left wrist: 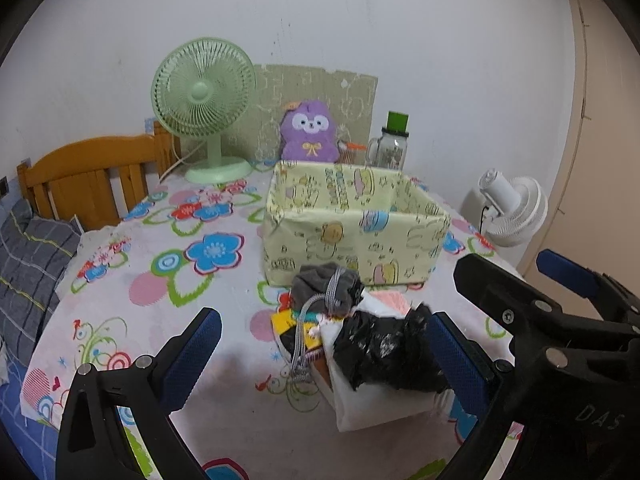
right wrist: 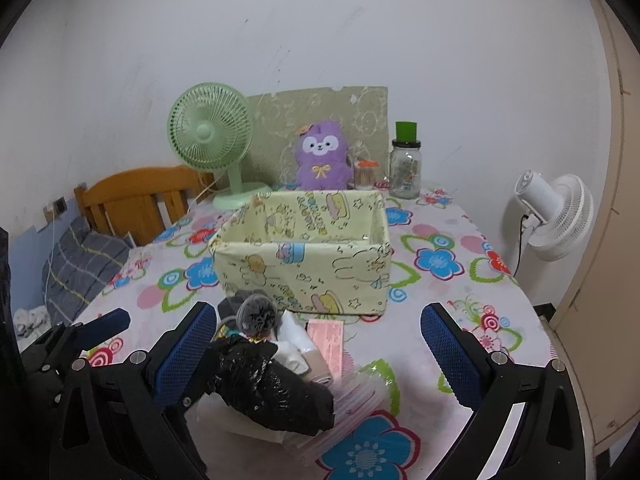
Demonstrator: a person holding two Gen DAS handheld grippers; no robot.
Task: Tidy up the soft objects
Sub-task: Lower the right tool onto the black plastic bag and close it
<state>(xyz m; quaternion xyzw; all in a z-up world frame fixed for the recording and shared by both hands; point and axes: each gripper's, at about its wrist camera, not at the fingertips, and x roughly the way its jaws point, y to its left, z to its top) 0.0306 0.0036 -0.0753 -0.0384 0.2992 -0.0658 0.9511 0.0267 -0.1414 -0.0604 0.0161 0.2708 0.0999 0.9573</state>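
Note:
A pile of soft things lies on the flowered table in front of a yellow cartoon-print fabric box (left wrist: 352, 236) (right wrist: 308, 268). It holds a crumpled black plastic bag (left wrist: 384, 348) (right wrist: 268, 384), a grey rolled cloth with a cord (left wrist: 324, 288) (right wrist: 256, 314), white cloth (left wrist: 376, 408) and pink packets (right wrist: 326, 340). My left gripper (left wrist: 324, 364) is open just before the pile, its right finger beside the black bag. My right gripper (right wrist: 320, 360) is open around the pile. The box looks empty.
A purple plush (left wrist: 308, 132) (right wrist: 322, 156), a green fan (left wrist: 204, 104) (right wrist: 212, 140) and a glass jar with a green lid (left wrist: 394, 144) (right wrist: 405, 164) stand behind the box. A white fan (right wrist: 556, 216) stands off the table's right. A wooden bed frame (left wrist: 92, 176) is at the left.

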